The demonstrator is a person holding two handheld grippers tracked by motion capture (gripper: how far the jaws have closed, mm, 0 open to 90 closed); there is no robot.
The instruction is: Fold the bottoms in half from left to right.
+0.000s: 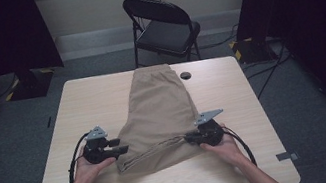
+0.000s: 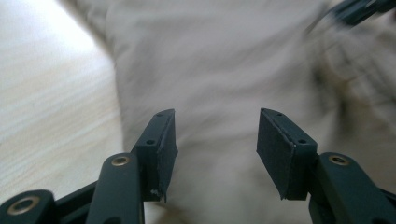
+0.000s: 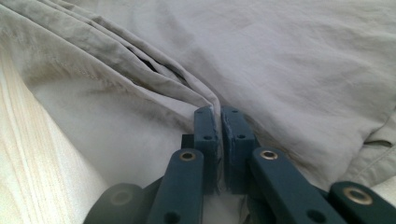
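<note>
Khaki shorts [image 1: 161, 109] lie mid-table [image 1: 82, 105], waistband at the far edge. Right gripper [image 1: 191, 140] pinches a hem fold; left gripper [image 1: 122, 145] gapes empty beside the hem's left end.

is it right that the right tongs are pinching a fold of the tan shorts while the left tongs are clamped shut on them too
Not quite. The right tongs do pinch a fold of the tan shorts, but the left tongs are not clamped shut: the left gripper view shows their jaws standing apart over the cloth, with nothing pressed between the pads.
</note>
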